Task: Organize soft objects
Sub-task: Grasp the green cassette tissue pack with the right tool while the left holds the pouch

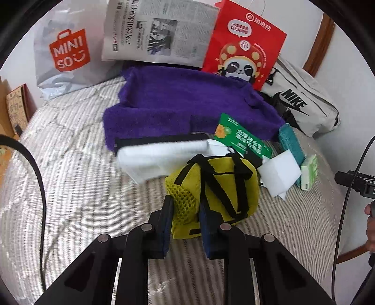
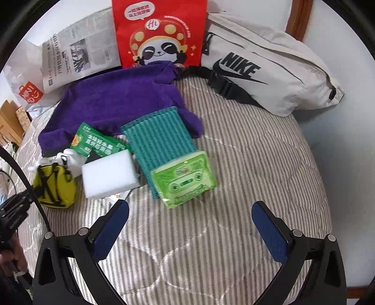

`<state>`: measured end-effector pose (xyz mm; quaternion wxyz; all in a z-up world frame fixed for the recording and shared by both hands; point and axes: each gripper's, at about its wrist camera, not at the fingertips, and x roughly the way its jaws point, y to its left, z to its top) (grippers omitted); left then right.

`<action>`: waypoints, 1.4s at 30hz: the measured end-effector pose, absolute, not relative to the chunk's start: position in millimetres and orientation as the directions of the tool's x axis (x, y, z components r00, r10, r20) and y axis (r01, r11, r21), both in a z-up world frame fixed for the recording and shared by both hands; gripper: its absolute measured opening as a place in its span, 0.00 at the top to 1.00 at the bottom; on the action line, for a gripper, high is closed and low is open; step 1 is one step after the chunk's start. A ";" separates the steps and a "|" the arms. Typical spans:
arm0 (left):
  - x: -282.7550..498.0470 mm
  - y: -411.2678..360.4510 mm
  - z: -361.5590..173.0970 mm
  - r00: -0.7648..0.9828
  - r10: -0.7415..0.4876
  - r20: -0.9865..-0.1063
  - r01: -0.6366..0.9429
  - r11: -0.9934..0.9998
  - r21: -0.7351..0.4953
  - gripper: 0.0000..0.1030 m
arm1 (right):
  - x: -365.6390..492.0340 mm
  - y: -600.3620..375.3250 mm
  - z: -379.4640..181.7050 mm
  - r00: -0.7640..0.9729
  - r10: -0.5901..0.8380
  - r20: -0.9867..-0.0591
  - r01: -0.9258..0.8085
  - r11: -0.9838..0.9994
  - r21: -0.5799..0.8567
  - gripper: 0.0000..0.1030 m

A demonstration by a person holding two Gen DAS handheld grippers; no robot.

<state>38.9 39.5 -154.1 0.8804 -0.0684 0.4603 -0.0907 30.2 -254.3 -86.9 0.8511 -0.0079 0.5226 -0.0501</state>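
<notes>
I had both claws over a bed covered in a grey-and-white striped quilt (image 2: 234, 164), set against a white wall with a brown wooden frame (image 2: 297, 18) at the head. My left claw (image 1: 185, 211) was pinched on the mesh side of a small yellow pouch (image 1: 222, 185) with black straps, which sat on the quilt just in front of a white foam block (image 1: 150, 159). My right claw (image 2: 189, 225) hung wide apart above bare quilt, holding nothing. Just ahead of it lay a green tissue pack (image 2: 185, 180), resting on the near end of a teal striped cloth (image 2: 159, 138). A white sponge (image 2: 107, 176) sat beside them, touching a green packet (image 2: 98, 140). Behind spread a purple towel (image 2: 112, 101). Along the wall stood a Miniso bag (image 1: 63, 54), a newspaper (image 1: 159, 30), a red panda bag (image 2: 161, 32) and a white Nike bag (image 2: 269, 70).
</notes>
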 end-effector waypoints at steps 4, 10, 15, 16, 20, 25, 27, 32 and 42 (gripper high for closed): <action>37.0 47.5 -149.4 0.558 -0.225 -0.799 0.094 0.974 -0.208 0.80 | 33.6 -268.9 -87.6 0.465 -0.111 -0.878 0.103 0.992 -0.071 0.00; 35.9 58.2 -148.9 0.548 -0.233 -0.803 0.090 0.971 -0.221 0.80 | 44.5 -282.6 -101.4 0.469 -0.042 -0.882 0.087 0.996 -0.002 0.00; 38.5 61.4 -153.7 0.533 -0.252 -0.808 0.086 0.966 -0.244 0.80 | 51.1 -277.3 -118.8 0.500 0.060 -0.864 -0.007 0.998 0.066 0.00; 39.4 61.7 -154.8 0.527 -0.259 -0.809 0.086 0.964 -0.252 0.80 | 53.5 -275.1 -123.4 0.500 0.062 -0.864 -0.028 0.998 0.056 0.00; 42.5 64.4 -158.4 0.511 -0.275 -0.815 0.074 0.958 -0.277 0.80 | 62.7 -269.6 -137.1 0.508 0.059 -0.859 -0.081 0.996 0.020 0.00; 44.4 64.7 -160.4 0.501 -0.273 -0.821 0.072 0.959 -0.275 0.80 | 74.6 -269.3 -154.2 0.515 0.117 -0.849 -0.137 0.989 0.053 0.17; 45.0 64.4 -159.6 0.498 -0.273 -0.823 0.074 0.959 -0.274 0.80 | 74.3 -269.2 -155.3 0.522 0.150 -0.840 -0.153 0.985 0.081 0.23; 45.3 67.0 -154.1 0.497 -0.288 -0.818 0.079 0.954 -0.288 0.80 | 62.9 -264.2 -141.5 0.551 0.138 -0.823 -0.181 0.983 0.044 0.24; 28.3 73.5 -124.1 0.544 -0.285 -0.789 0.109 0.957 -0.270 0.80 | 37.1 -254.1 -99.3 0.576 0.110 -0.810 -0.166 0.986 0.016 0.24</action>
